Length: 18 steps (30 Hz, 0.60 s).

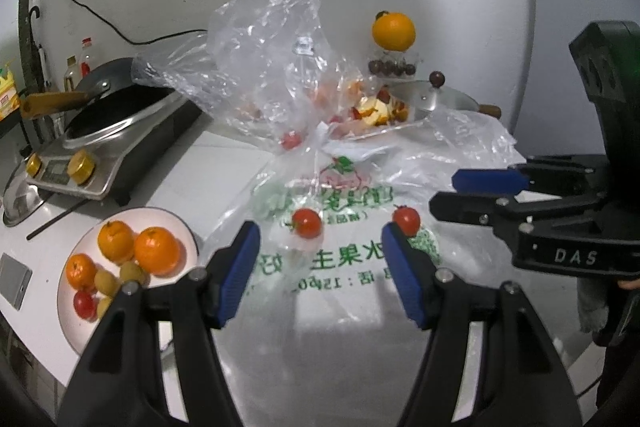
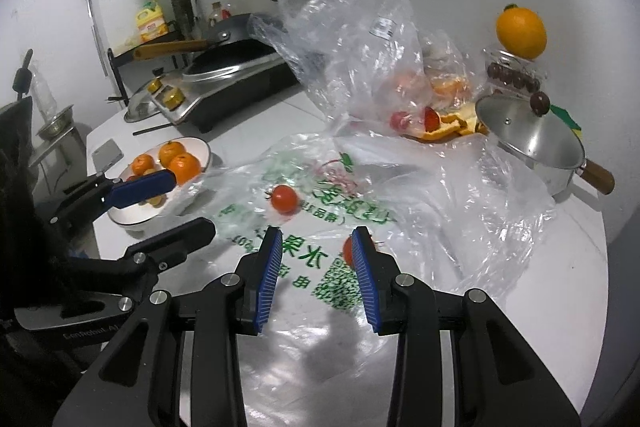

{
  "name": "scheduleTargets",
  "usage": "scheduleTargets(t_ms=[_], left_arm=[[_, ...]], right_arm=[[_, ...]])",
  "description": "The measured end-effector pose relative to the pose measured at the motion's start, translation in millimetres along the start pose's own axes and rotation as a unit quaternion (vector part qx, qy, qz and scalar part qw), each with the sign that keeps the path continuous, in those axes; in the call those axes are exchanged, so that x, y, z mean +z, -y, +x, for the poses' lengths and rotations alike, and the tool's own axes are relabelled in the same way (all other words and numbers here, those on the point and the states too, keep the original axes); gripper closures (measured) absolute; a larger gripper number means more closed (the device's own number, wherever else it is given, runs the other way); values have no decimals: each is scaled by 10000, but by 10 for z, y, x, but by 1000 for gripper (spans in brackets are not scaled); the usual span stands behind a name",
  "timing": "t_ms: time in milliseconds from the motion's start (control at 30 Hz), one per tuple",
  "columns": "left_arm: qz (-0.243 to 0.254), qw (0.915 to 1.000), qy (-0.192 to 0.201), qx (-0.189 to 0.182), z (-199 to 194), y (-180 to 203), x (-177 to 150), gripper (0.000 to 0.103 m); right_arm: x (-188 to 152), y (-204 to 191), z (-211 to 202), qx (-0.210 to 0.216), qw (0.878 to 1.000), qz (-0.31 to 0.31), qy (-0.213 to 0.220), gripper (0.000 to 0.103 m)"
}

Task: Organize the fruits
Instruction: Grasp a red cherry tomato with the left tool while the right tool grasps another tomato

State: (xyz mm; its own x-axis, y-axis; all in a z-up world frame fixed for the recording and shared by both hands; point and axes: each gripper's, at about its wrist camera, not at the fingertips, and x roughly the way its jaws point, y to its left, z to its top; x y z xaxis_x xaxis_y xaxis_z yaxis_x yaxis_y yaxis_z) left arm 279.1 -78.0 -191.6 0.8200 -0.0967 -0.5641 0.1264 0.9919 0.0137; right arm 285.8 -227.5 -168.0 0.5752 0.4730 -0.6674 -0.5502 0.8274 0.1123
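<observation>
The left gripper [image 1: 320,251] is being held wide open above a flattened printed plastic bag [image 1: 340,267], with nothing between its blue pads [image 1: 240,267]. The right gripper [image 2: 318,259] is likewise being held wide and empty over the same bag, and is being seen from the left wrist as a side-on tool at the right edge.

Two cherry tomatoes are being shown lying on the printed bag. The left tomato [image 1: 307,223] is being framed just beyond the gap between the left gripper's pads, apart from both. The right tomato [image 1: 406,220] is being seen just past the tip of that gripper's right pad; in the right wrist view it [image 2: 349,250] is being partly hidden behind the right pad, and contact cannot be judged.

To the near left, a white plate [image 1: 68,307] is being occupied by three oranges [image 1: 157,250], small yellow-green fruits and one red tomato.

Farther off, a crumpled clear bag [image 1: 272,59] holding more fruit is being seen standing upright. To the far left a wok [image 1: 112,107] is being carried on an induction cooker [image 1: 80,167]; to the far right a steel pot [image 2: 532,143] with a lid is being seen, with a large orange [image 1: 393,30] perched on a clear box behind it.
</observation>
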Motion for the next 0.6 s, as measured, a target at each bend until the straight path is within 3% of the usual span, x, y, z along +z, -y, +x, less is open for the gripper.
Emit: scheduleTargets(t_ms=[600], left_arm=[[58, 9995, -297, -120, 572, -84, 113, 38]], right_arm=[[53, 262, 502, 14, 9993, 123, -363, 65]])
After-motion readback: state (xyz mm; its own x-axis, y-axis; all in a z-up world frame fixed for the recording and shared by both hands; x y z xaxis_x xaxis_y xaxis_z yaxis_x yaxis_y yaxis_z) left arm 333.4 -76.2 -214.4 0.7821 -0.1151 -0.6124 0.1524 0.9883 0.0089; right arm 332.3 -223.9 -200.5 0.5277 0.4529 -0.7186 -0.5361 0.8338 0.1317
